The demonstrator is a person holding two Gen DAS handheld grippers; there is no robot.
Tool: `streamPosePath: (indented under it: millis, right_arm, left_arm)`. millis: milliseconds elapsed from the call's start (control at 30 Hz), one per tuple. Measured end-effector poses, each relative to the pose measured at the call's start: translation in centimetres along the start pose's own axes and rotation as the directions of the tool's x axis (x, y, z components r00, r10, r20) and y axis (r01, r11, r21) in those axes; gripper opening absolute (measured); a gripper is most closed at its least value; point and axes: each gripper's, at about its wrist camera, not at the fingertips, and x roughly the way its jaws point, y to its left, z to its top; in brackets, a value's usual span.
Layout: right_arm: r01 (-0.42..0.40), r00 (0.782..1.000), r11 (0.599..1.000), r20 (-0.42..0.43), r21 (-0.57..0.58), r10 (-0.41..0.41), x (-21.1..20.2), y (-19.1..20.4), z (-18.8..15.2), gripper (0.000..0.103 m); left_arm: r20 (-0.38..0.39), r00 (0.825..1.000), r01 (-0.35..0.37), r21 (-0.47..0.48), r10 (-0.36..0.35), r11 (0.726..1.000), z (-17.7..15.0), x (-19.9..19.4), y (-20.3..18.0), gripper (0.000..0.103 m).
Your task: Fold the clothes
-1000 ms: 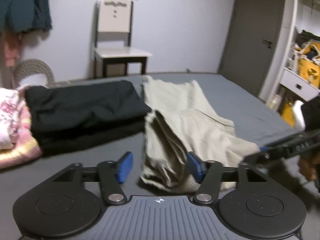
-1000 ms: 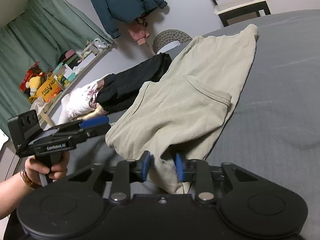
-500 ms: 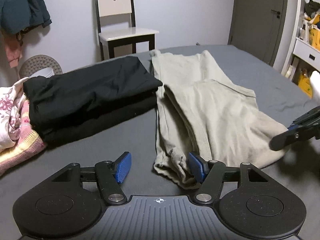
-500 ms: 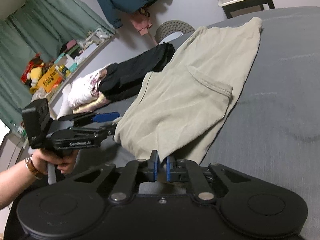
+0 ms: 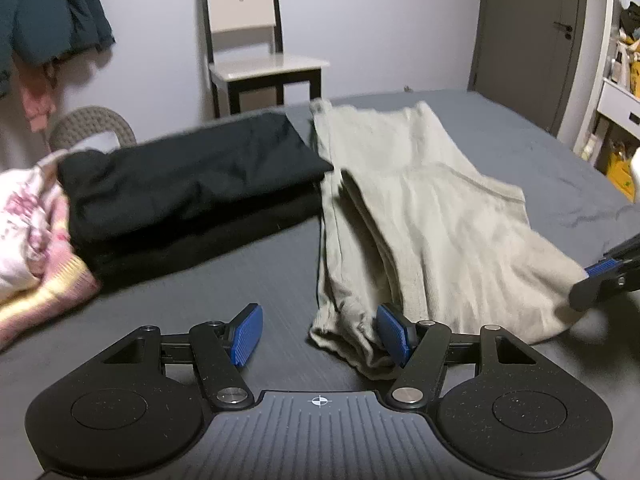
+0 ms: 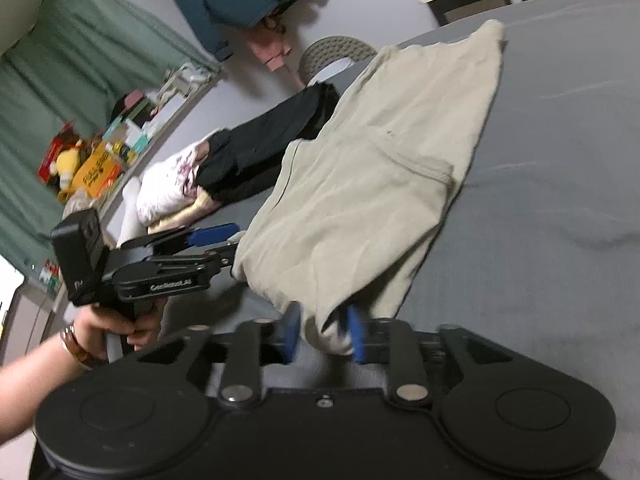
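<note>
A beige garment lies partly folded on the grey bed. My left gripper stands open at the garment's near left corner, and its right pad touches the crumpled hem. In the right wrist view the left gripper sits at that same corner, held by a hand. My right gripper is open, with the garment's near right corner hanging between its blue pads. The right gripper shows at the right edge of the left wrist view, at the cloth's tip.
A folded black stack lies left of the beige garment, with pink and white clothes beyond it. A chair stands at the far wall, a door and shelves to the right.
The right gripper's pads closed on the garment's corner half a second ago and have now spread apart. The left gripper stayed open and came nearer to the left corner.
</note>
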Motion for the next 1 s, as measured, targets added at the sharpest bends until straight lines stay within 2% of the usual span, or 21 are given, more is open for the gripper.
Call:
streamPosePath:
  millis: [133, 233, 300, 400, 500, 733, 833, 900, 1000]
  right_arm:
    - [-0.004, 0.999, 0.998, 0.049, 0.057, 0.001, -1.3, -0.4, 0.3, 0.043]
    - [-0.024, 0.995, 0.989, 0.103, 0.148, 0.009, -2.0, -1.4, 0.9, 0.043]
    - [-0.004, 0.992, 0.983, 0.121, 0.181, -0.018, -1.8, -1.9, 1.1, 0.043]
    - [0.07, 0.983, 0.975, 0.149, 0.21, -0.103, -1.5, -2.4, 1.4, 0.043]
    - [0.107, 0.971, 0.963, 0.183, 0.249, -0.155, -1.3, -3.4, 1.9, 0.043]
    - [0.088, 0.968, 0.965, 0.207, 0.248, -0.141, 0.6, -4.6, 4.2, 0.041]
    - [0.087, 0.971, 0.969, 0.196, 0.232, -0.134, 1.2, -4.6, 4.5, 0.031]
    - [0.099, 0.972, 0.971, 0.188, 0.219, -0.141, 1.7, -4.6, 4.6, 0.019]
    - [0.114, 0.971, 0.975, 0.185, 0.192, -0.15, 2.0, -4.5, 4.6, 0.009]
  left_arm:
    - [0.137, 0.99, -0.012, -0.056, 0.02, 0.998, 0.5, -2.9, 0.5, 0.064]
    - [0.208, 0.977, 0.051, -0.071, -0.035, 0.996, 0.6, -4.4, 0.1, 0.064]
    - [0.237, 0.969, 0.087, -0.061, -0.07, 0.994, 0.5, -5.1, -0.5, 0.064]
    - [0.23, 0.968, 0.1, 0.012, -0.1, 0.995, 0.0, -5.3, -2.2, 0.064]
    - [0.224, 0.965, 0.121, 0.077, -0.136, 0.99, -0.9, -5.3, -3.9, 0.065]
    - [0.186, 0.962, 0.15, 0.244, -0.198, 0.958, -2.3, -5.0, -9.9, 0.065]
    - [0.17, 0.958, 0.178, 0.277, -0.23, 0.944, -2.3, -4.9, -11.7, 0.065]
    - [0.163, 0.958, 0.184, 0.286, -0.237, 0.94, -2.3, -4.9, -12.5, 0.065]
    - [0.151, 0.954, 0.212, 0.276, -0.26, 0.938, -2.3, -4.9, -13.2, 0.065]
